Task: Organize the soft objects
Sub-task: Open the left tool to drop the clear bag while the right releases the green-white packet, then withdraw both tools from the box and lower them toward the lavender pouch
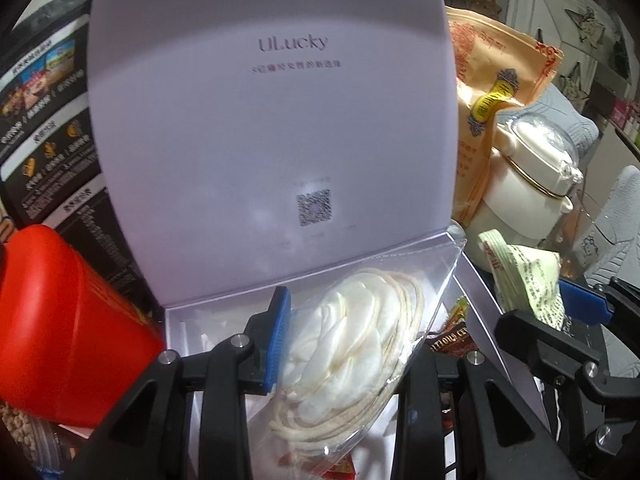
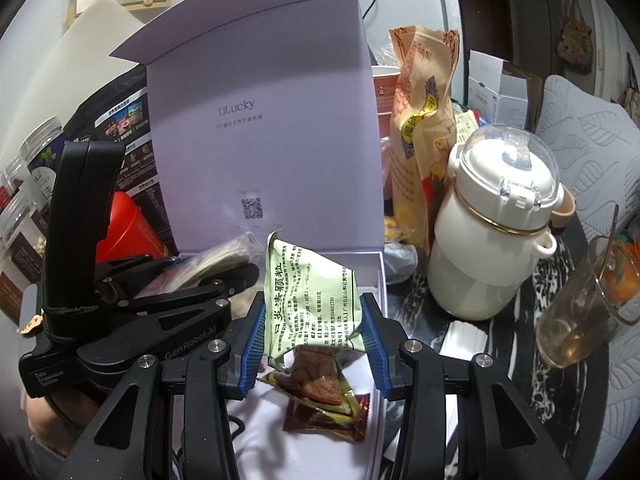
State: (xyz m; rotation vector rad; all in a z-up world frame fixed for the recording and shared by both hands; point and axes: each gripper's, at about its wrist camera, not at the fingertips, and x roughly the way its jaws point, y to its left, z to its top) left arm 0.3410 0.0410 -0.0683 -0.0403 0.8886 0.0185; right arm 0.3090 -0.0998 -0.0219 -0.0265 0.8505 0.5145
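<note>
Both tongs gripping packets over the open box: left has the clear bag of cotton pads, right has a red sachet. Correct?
Not quite. The right tongs grip a pale green sachet with black print, not a red one; the right wrist view shows it. The rest holds: the left tongs grip the clear bag of cotton pads over the open box.

A lived-in home is showing itself: a cream lidded drinking bottle (image 2: 496, 236) is standing at three o'clock, a grey leaf-quilted cushion (image 2: 592, 136) is lying behind, and clear snack jars (image 2: 36, 160) are crowding nine o'clock.
</note>
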